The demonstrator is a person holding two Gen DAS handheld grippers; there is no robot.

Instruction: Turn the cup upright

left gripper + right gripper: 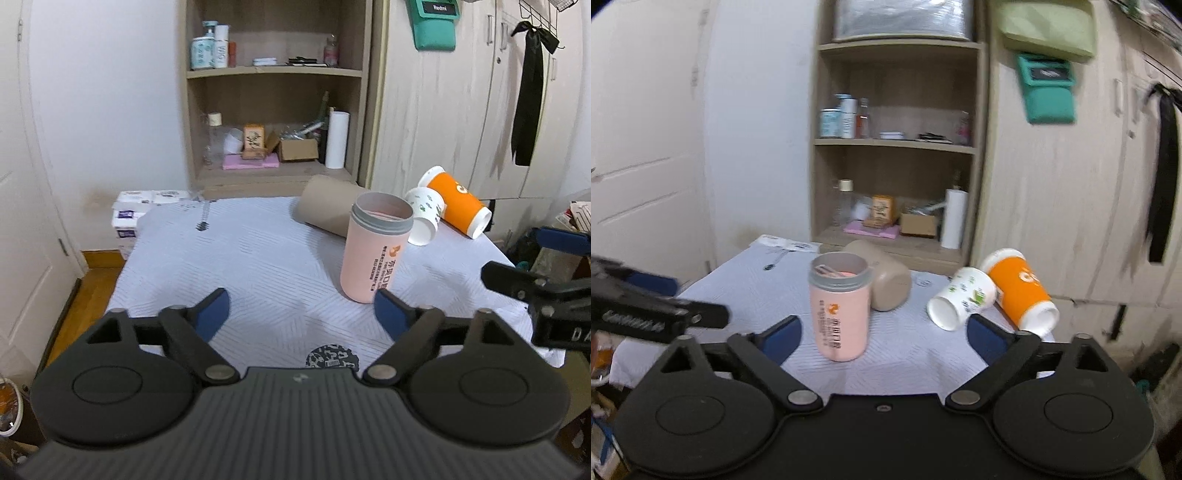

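A pink cup with a grey rim (375, 247) stands upright on the white tablecloth (240, 266); it also shows in the right wrist view (839, 306). Behind it lie three cups on their sides: a beige one (328, 206) (886, 280), a white patterned one (424, 214) (960, 299) and an orange one (456, 201) (1019, 291). My left gripper (301, 314) is open and empty, just in front and left of the pink cup. My right gripper (886, 336) is open and empty, with the pink cup a little beyond its fingers.
A wooden shelf unit (273, 92) with bottles and boxes stands behind the table. A wardrobe (461, 103) is at the right, a door (22, 184) at the left. Tissue packs (129, 214) sit by the table's far left corner.
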